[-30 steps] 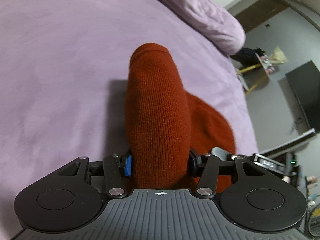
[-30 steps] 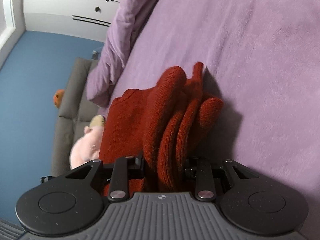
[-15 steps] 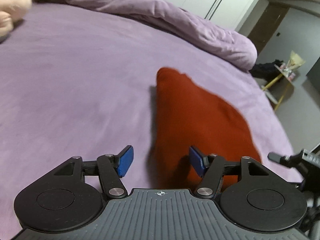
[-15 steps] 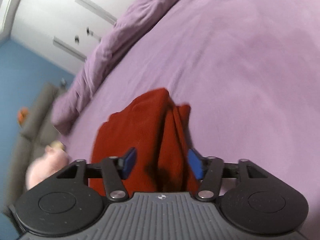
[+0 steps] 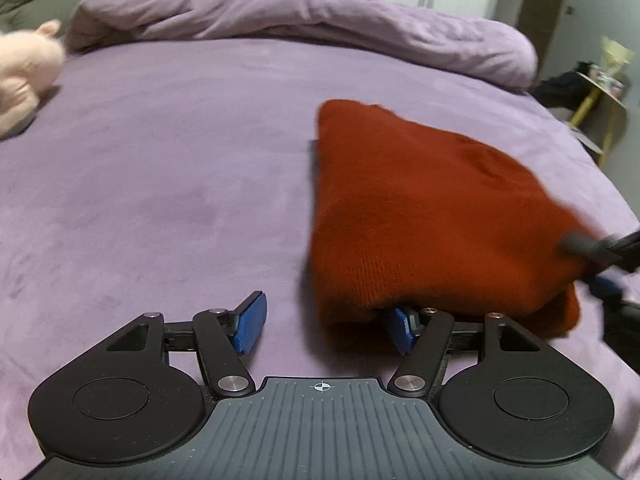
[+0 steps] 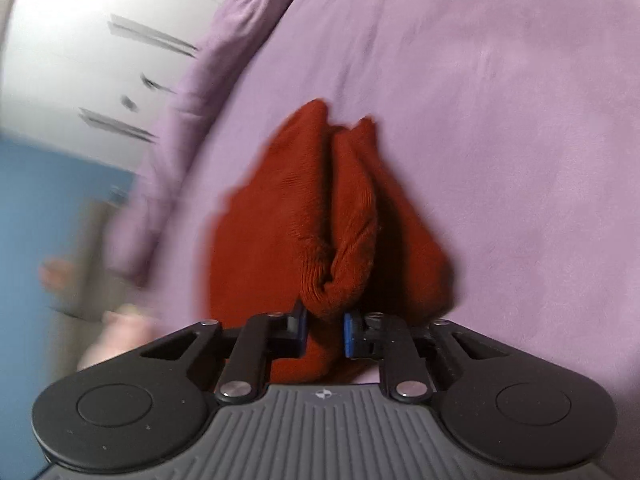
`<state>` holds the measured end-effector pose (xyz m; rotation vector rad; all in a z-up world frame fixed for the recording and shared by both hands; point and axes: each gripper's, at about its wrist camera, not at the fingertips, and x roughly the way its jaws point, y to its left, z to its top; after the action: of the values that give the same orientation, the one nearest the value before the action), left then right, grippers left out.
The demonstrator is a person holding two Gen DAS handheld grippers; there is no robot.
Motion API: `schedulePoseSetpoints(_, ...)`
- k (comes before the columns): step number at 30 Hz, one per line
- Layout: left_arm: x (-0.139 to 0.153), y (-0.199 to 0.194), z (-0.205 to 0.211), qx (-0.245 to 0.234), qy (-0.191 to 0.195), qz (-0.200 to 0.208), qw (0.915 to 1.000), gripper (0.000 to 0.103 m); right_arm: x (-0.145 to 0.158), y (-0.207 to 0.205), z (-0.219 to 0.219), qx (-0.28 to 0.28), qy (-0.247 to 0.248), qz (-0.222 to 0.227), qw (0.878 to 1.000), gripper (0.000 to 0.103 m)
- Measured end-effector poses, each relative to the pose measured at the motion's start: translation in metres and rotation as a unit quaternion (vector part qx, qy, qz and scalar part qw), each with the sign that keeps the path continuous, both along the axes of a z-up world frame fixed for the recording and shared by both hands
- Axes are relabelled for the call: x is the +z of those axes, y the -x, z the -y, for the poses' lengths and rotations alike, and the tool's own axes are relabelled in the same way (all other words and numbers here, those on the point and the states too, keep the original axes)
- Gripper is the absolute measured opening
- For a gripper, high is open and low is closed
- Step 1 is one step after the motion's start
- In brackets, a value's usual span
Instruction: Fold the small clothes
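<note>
A folded rust-red knit garment (image 5: 432,216) lies on the purple bed (image 5: 168,184). My left gripper (image 5: 326,322) is open at its near left corner; its right blue pad (image 5: 401,330) is tucked under the garment's near edge, and its left pad (image 5: 250,322) is over bare bedding. In the right wrist view the garment (image 6: 320,216) shows bunched folds, and my right gripper (image 6: 325,334) is nearly closed around the end of one fold. The right gripper also shows blurred in the left wrist view (image 5: 600,256) at the garment's right edge.
A rolled purple duvet (image 5: 304,20) lies along the far side of the bed. A pink plush toy (image 5: 24,76) sits at the far left. A yellow-legged side table (image 5: 600,96) stands beyond the bed's right edge. White wardrobe doors (image 6: 92,56) stand behind.
Both grippers let go of the lifted garment, which dropped flat on the bed. The left gripper stayed open and drew back to the left. The right gripper opened, then narrowed again onto a fold.
</note>
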<state>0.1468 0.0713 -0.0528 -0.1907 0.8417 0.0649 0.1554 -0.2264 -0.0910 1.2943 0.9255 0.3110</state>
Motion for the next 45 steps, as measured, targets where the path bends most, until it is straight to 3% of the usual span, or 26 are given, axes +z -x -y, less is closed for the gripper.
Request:
schedulePoseSetpoints(1, -0.001, 0.000, -0.003, 0.007, 0.006, -0.002, 1.0000, 0.070, -0.008, 0.003, 0.008, -0.016, -0.062, 0.005, 0.998, 0.011)
schedulePoseSetpoints(2, -0.001, 0.002, -0.007, 0.014, 0.012, -0.005, 0.9998, 0.071, -0.009, 0.004, 0.012, -0.023, -0.052, 0.003, 0.998, 0.011)
schedulePoseSetpoints(4, -0.001, 0.003, -0.011, 0.024, 0.028, -0.016, 0.9992, 0.073, 0.002, -0.002, 0.010, 0.004, 0.109, -0.015, 0.994, 0.011)
schedulePoseSetpoints(5, -0.001, 0.004, -0.013, 0.029, 0.035, -0.019, 0.9988, 0.073, 0.004, -0.004, 0.005, 0.019, 0.150, -0.017, 0.988, 0.011)
schedulePoseSetpoints(7, -0.001, 0.007, -0.015, 0.040, 0.035, -0.019, 0.9984, 0.073, 0.006, -0.002, 0.000, 0.021, 0.158, -0.005, 0.987, 0.011)
schedulePoseSetpoints(11, 0.002, 0.011, -0.022, 0.052, 0.052, -0.020, 0.9971, 0.072, 0.017, -0.004, -0.014, 0.039, 0.220, 0.017, 0.975, 0.011)
schedulePoseSetpoints(18, 0.007, 0.015, -0.029, 0.066, 0.060, -0.019, 0.9958, 0.072, 0.041, -0.003, -0.035, 0.085, 0.345, 0.087, 0.931, 0.011)
schedulePoseSetpoints(21, 0.008, 0.018, -0.035, 0.071, 0.060, -0.019, 0.9955, 0.073, 0.045, 0.001, -0.023, 0.089, 0.355, 0.097, 0.925, 0.014)
schedulePoseSetpoints(24, 0.009, 0.026, -0.050, 0.113, 0.034, -0.018, 0.9929, 0.070, 0.050, 0.002, -0.017, 0.076, 0.377, 0.092, 0.919, 0.029)
schedulePoseSetpoints(26, 0.010, 0.029, -0.064, 0.135, 0.022, -0.020, 0.9904, 0.070, 0.057, 0.006, -0.008, 0.061, 0.367, 0.103, 0.922, 0.033)
schedulePoseSetpoints(28, 0.014, 0.028, -0.074, 0.137, 0.040, -0.015, 0.9896, 0.070, 0.063, 0.007, -0.001, 0.043, 0.350, 0.128, 0.927, 0.035)
schedulePoseSetpoints(32, 0.025, 0.013, -0.064, 0.100, 0.061, 0.000, 0.9931, 0.072, 0.062, -0.018, -0.006, 0.061, 0.333, 0.126, 0.933, 0.043)
schedulePoseSetpoints(35, 0.032, -0.002, -0.041, 0.066, 0.041, 0.012, 0.9969, 0.074, 0.055, -0.039, -0.019, 0.098, 0.338, 0.128, 0.927, 0.040)
schedulePoseSetpoints(36, 0.032, -0.006, -0.034, 0.054, 0.035, 0.015, 0.9978, 0.075, 0.052, -0.046, -0.024, 0.106, 0.347, 0.125, 0.923, 0.035)
schedulePoseSetpoints(37, 0.032, -0.011, -0.027, 0.044, 0.029, 0.015, 0.9985, 0.075, 0.051, -0.050, -0.027, 0.111, 0.356, 0.122, 0.920, 0.017)
schedulePoseSetpoints(38, 0.031, -0.016, -0.021, 0.036, 0.023, 0.013, 0.9990, 0.075, 0.050, -0.052, -0.028, 0.113, 0.361, 0.125, 0.917, 0.014)
schedulePoseSetpoints(40, 0.027, -0.023, -0.012, 0.023, 0.012, 0.009, 0.9996, 0.078, 0.051, -0.050, -0.027, 0.112, 0.370, 0.142, 0.911, 0.012)
schedulePoseSetpoints(42, 0.019, -0.027, -0.008, 0.017, 0.006, 0.006, 0.9998, 0.082, 0.047, -0.048, -0.029, 0.108, 0.414, 0.133, 0.894, 0.012)
schedulePoseSetpoints(45, 0.007, -0.027, -0.008, 0.013, 0.004, 0.001, 0.9999, 0.086, 0.030, -0.046, -0.027, 0.108, 0.427, 0.130, 0.888, 0.012)
